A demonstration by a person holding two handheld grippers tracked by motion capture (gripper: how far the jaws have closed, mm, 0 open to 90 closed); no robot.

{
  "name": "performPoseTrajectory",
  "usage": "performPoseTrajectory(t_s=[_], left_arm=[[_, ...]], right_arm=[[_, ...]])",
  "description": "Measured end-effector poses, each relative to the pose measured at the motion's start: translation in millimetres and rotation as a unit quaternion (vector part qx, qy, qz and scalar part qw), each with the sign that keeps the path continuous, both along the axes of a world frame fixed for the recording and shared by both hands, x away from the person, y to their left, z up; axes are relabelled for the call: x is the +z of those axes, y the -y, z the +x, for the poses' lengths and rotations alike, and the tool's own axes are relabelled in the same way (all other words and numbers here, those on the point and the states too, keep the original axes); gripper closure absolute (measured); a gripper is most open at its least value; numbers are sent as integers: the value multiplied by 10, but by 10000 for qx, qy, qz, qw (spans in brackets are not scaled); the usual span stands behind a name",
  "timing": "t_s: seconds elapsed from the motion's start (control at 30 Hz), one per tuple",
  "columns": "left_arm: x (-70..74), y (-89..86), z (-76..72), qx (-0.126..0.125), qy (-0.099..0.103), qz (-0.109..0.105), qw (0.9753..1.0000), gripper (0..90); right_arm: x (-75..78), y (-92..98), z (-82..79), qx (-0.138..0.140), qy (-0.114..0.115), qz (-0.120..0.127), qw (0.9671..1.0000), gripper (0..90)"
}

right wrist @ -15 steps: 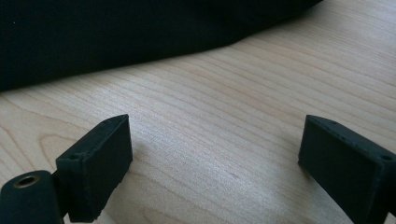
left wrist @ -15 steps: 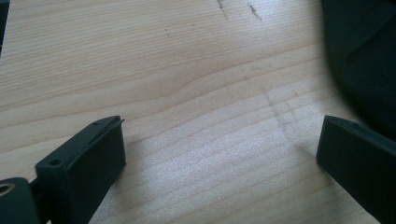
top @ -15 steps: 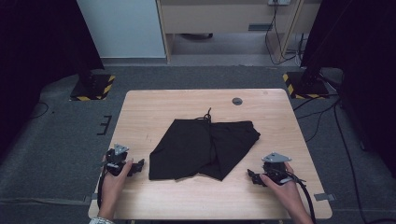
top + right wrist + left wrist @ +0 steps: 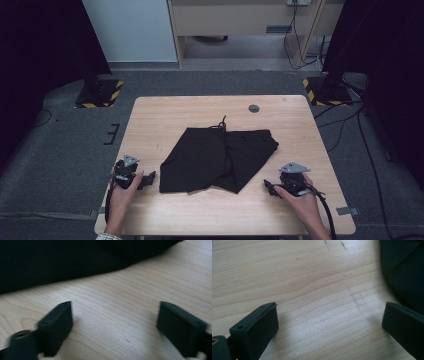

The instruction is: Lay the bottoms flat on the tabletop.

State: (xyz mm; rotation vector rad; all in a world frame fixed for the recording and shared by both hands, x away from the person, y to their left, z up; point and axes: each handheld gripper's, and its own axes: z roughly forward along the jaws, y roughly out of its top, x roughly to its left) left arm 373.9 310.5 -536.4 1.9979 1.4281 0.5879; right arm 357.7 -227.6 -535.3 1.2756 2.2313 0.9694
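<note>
meanwhile both grippers rest on the wooden table (image 4: 200, 112), jaws spread wide and empty. the left gripper (image 4: 150, 178) sits just beside the black shorts (image 4: 215, 157); the right gripper (image 4: 268, 187) lies near their other edge.

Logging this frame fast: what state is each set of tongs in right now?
Left tongs: open, holding nothing, over bare table beside the black garment.
Right tongs: open, holding nothing, just short of the garment.

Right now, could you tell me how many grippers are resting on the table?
2. The left gripper sits on the table near the black garment's near-left corner; the right gripper sits off its near-right edge. Both are open and apart from the cloth.
</note>
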Motion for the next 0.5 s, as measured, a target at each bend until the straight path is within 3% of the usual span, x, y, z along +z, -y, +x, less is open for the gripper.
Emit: performPoseTrajectory(t_s=[0.07,0.1,0.17,0.3,0.33,0.37,0.4,0.43,0.47,0.5], left_arm=[[0,2,1,-7,1,1,10000,0],[-1,6,2,-31,1,-6,10000,0],[-1,10,6,-70,-5,-7,10000,0],[-2,41,11,-145,-1,-15,9999,0],[-2,41,11,-145,-1,-15,9999,0],[-1,59,11,-199,-3,-9,9998,0],[-1,59,11,-199,-3,-9,9998,0],[-2,69,18,-222,-2,-16,9998,0],[-2,69,18,-222,-2,-16,9998,0],[-1,70,25,-246,-10,-20,9997,0]], right_arm=[[29,-9,0,13,70,-10,10000,239],[131,-50,37,111,174,73,9998,304],[225,-124,101,167,191,314,9992,341],[478,-440,338,315,375,569,9972,345],[478,-440,338,315,375,569,9972,345],[619,-662,477,375,489,661,9959,286],[619,-662,477,375,489,661,9959,286],[705,-878,609,399,459,593,9964,239],[705,-878,609,399,459,593,9964,239],[733,-1062,730,446,407,442,9972,234]])
